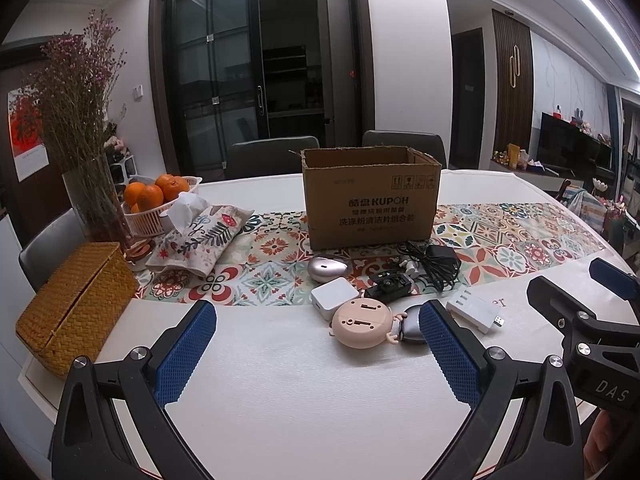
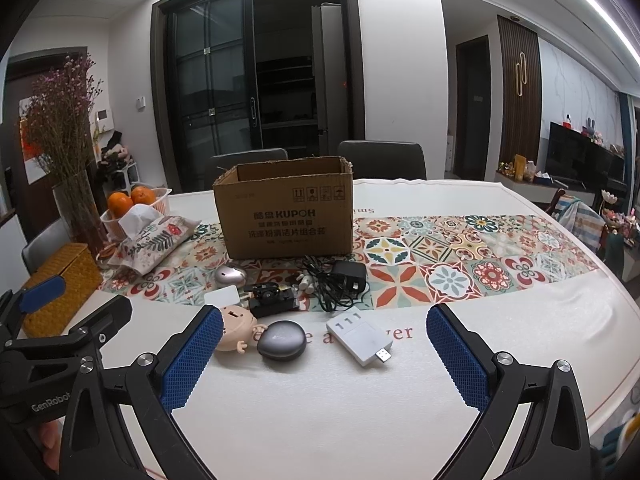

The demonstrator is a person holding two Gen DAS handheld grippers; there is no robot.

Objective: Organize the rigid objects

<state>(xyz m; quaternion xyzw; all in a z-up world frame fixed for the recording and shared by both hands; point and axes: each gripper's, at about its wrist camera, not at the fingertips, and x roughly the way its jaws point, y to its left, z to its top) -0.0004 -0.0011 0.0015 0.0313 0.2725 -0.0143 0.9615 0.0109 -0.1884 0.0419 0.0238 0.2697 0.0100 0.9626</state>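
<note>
Nothing looks packed yet: both the left gripper [image 1: 318, 354] and right gripper [image 2: 324, 354] hang spread and empty, the gadgets [image 2: 280, 344] lying loose ahead, short of the cardboard box [image 2: 286, 216].

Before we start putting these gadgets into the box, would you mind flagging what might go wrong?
1. The black adapter trails a tangled cord lying by small white pieces; lifting it may drag them.
2. The grey pebble-shaped case looks smooth and rounded, so it could slip.
3. The cardboard box has tall walls; a low carry might bump it.
</note>
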